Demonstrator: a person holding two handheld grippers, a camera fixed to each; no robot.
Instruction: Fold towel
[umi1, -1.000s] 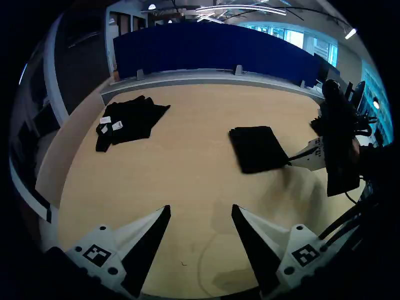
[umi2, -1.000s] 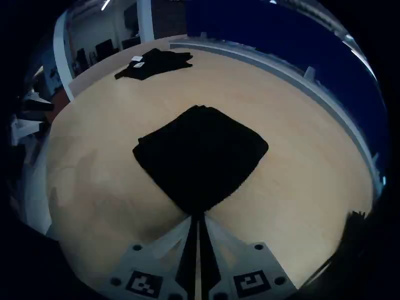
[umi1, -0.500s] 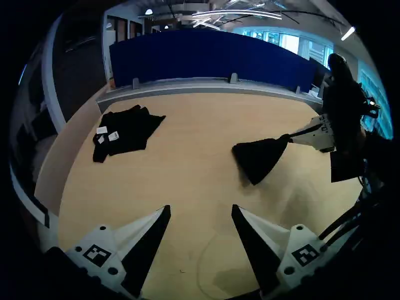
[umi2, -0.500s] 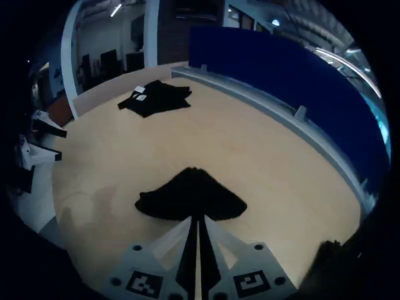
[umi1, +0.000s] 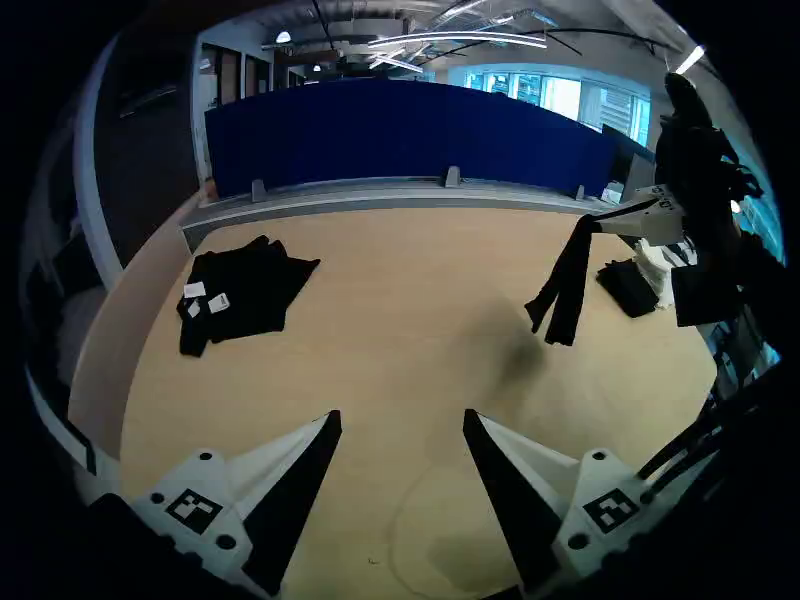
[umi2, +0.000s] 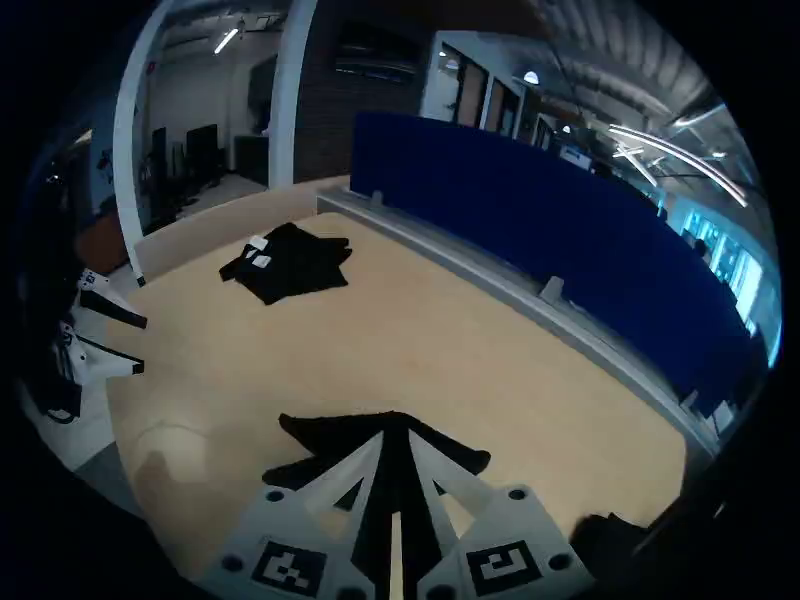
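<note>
A black towel (umi1: 563, 287) hangs limp above the wooden table (umi1: 400, 300), pinched at its top by my right gripper (umi1: 598, 224), which a person holds at the far right. In the right gripper view the same towel (umi2: 325, 437) spreads out below the right gripper (umi2: 397, 436), whose fingers are shut on it. My left gripper (umi1: 401, 420) stands open over the table's near edge with nothing between its fingers. It also appears small at the left edge of the right gripper view as the left gripper (umi2: 105, 335).
A heap of black cloths with white tags (umi1: 238, 288) lies at the table's far left, also seen as the heap (umi2: 290, 263). A dark folded item (umi1: 628, 285) and a white bundle (umi1: 662, 266) sit at the right. A blue partition (umi1: 400, 130) lines the far edge.
The right gripper has lifted the folded towel off the table and carried it up and to the right; it now dangles in the air. The left gripper stayed open in place.
</note>
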